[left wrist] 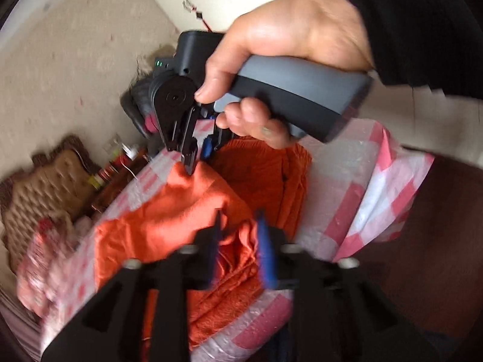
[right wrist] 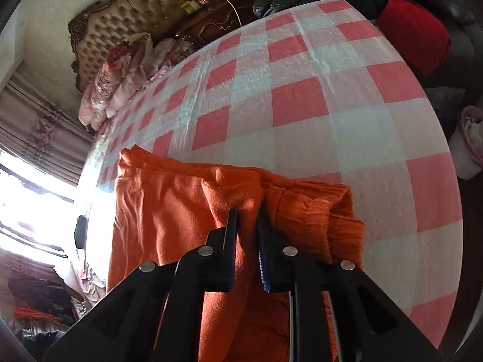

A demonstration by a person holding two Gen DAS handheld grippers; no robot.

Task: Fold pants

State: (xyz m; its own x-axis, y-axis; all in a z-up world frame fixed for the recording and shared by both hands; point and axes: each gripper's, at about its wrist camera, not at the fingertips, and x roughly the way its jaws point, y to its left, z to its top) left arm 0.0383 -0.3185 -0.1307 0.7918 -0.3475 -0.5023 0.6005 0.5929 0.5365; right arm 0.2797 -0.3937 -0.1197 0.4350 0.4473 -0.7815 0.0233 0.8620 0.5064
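The orange pants (left wrist: 169, 220) lie bunched on a table with a red and white checked cloth (left wrist: 341, 181). My left gripper (left wrist: 238, 226) is shut on a fold of the pants. In the left wrist view the right gripper (left wrist: 190, 166), held by a bare hand, pinches another edge of the pants further off. In the right wrist view my right gripper (right wrist: 247, 220) is shut on a raised fold of the pants (right wrist: 169, 208), which lie partly folded at the near edge of the checked cloth (right wrist: 302, 96).
A tufted headboard (right wrist: 132, 9) and pink bedding (right wrist: 111, 84) stand past the table's far left. A red cushion (right wrist: 413, 36) and a pale bucket (right wrist: 471, 138) are at the right. A bright window (right wrist: 27, 199) is at the left.
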